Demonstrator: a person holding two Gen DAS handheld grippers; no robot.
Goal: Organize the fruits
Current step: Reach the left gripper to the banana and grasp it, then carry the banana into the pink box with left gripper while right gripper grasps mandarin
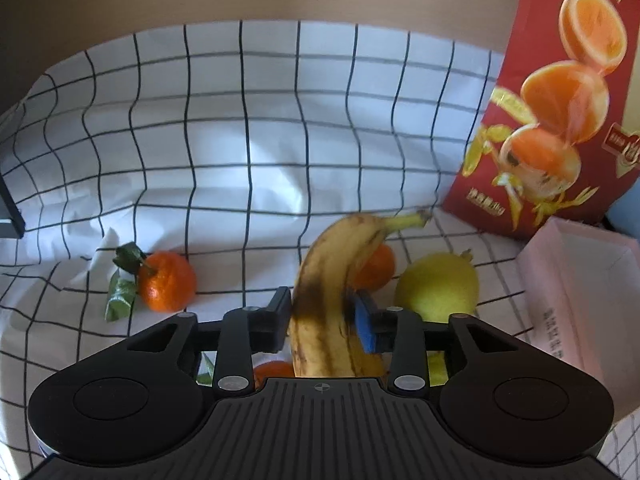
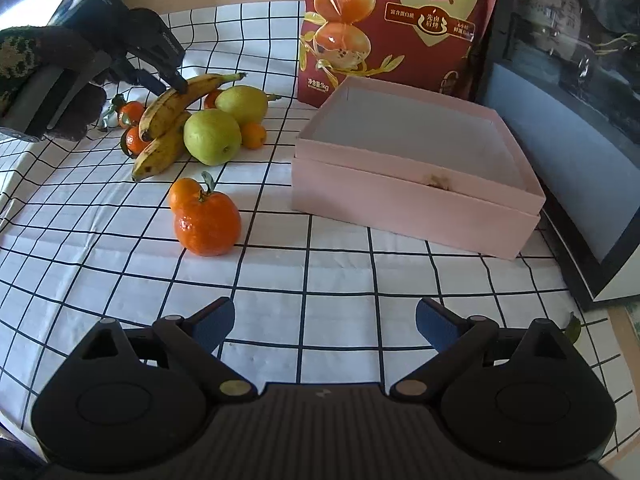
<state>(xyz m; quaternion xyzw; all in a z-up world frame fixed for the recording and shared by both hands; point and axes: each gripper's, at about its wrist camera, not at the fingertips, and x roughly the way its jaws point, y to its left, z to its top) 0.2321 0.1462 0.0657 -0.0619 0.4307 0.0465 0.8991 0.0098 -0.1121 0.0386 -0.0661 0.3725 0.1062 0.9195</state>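
Observation:
My left gripper [image 1: 324, 320] is shut on a spotted banana [image 1: 332, 300], held over the fruit pile; it also shows in the right wrist view [image 2: 180, 96] with the left gripper [image 2: 176, 80] on it. A second banana [image 2: 160, 152], two green-yellow pears [image 2: 212, 136] [image 2: 242, 104] and several small oranges lie beneath. Two oranges [image 2: 208, 220] sit apart, nearer. An open pink box [image 2: 416, 196] stands at the right. My right gripper [image 2: 325, 324] is open and empty above the checked cloth.
A red snack bag [image 2: 392, 24] stands behind the pink box. A dark framed panel [image 2: 560, 120] leans at the far right. An orange with leaves [image 1: 168, 286] lies left of the held banana. The checked cloth [image 2: 320, 280] covers the table.

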